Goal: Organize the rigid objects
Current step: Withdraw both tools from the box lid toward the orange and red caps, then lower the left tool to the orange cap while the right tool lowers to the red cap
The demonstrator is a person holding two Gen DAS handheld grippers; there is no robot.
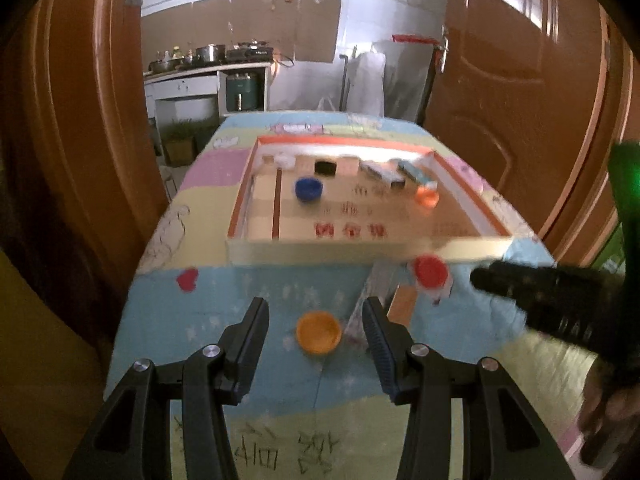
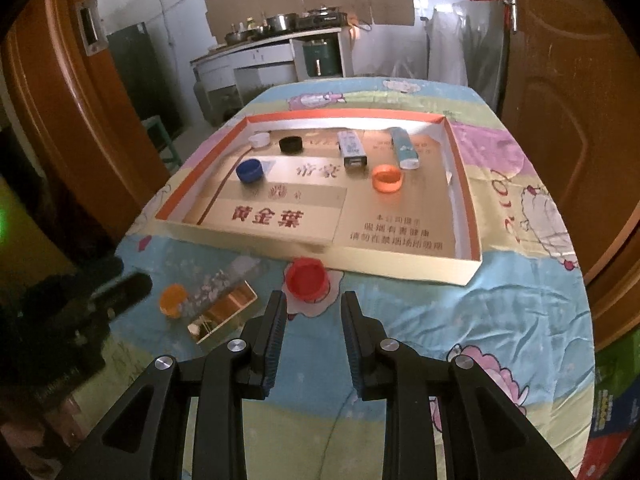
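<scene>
A shallow cardboard tray (image 2: 466, 268) lies on the table and holds a blue cap (image 2: 249, 170), a black cap (image 2: 291, 144), a white cap (image 2: 258, 139), an orange cap (image 2: 387, 178) and two small boxes (image 2: 352, 148). On the cloth in front of it lie a red cap (image 2: 307, 275), a yellow-orange cap (image 1: 318, 332) and a gold box (image 2: 222, 312). My left gripper (image 1: 316, 312) is open, with the yellow-orange cap between its fingers. My right gripper (image 2: 314, 306) is open just behind the red cap and shows in the left wrist view (image 1: 532, 288).
The table has a patterned cloth (image 2: 500, 320) in blue, yellow and pink. Orange wooden doors (image 2: 560, 100) stand on both sides. A kitchen counter with pots (image 2: 276, 26) is at the back. The table's edges fall away left and right.
</scene>
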